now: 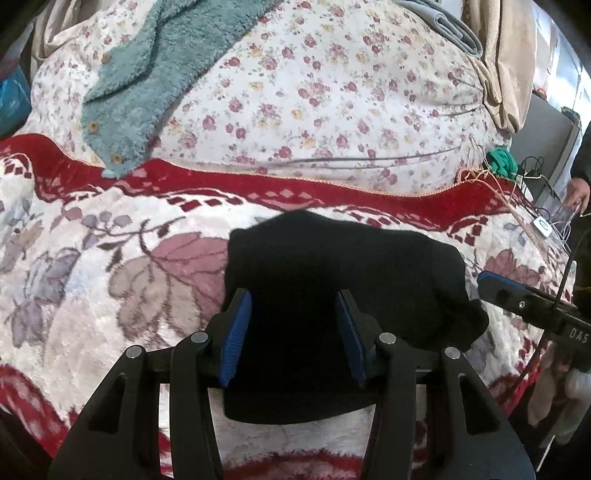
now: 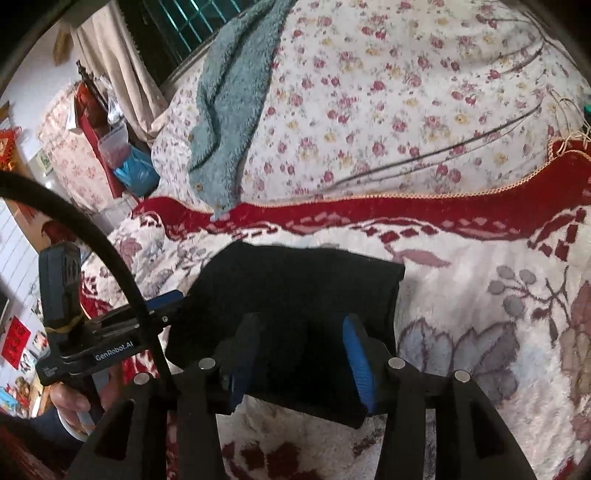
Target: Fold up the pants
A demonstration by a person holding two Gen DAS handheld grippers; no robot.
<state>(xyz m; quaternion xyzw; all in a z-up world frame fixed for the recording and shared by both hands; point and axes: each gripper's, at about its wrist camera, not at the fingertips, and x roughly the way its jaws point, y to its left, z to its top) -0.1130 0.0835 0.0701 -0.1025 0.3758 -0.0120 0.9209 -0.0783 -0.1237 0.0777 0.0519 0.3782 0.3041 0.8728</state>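
Observation:
The black pants [image 1: 332,266] lie folded into a compact rectangle on a plush red and cream floral blanket [image 1: 110,266]. They also show in the right wrist view [image 2: 295,291]. My left gripper [image 1: 293,306] is open just above the pants, its blue pads spread wide and holding nothing. My right gripper [image 2: 301,332] is open over the near edge of the pants, also empty. The right gripper's side shows at the right of the left wrist view [image 1: 532,302]. The left gripper shows at the left of the right wrist view [image 2: 110,332].
A teal fleece garment with buttons [image 1: 147,81] lies on a floral quilt [image 1: 332,92] behind the blanket. Grey folded cloth [image 1: 443,26] lies far back. Cables and a white device [image 1: 543,225] are at the right edge. Furniture and bags [image 2: 125,158] stand left of the bed.

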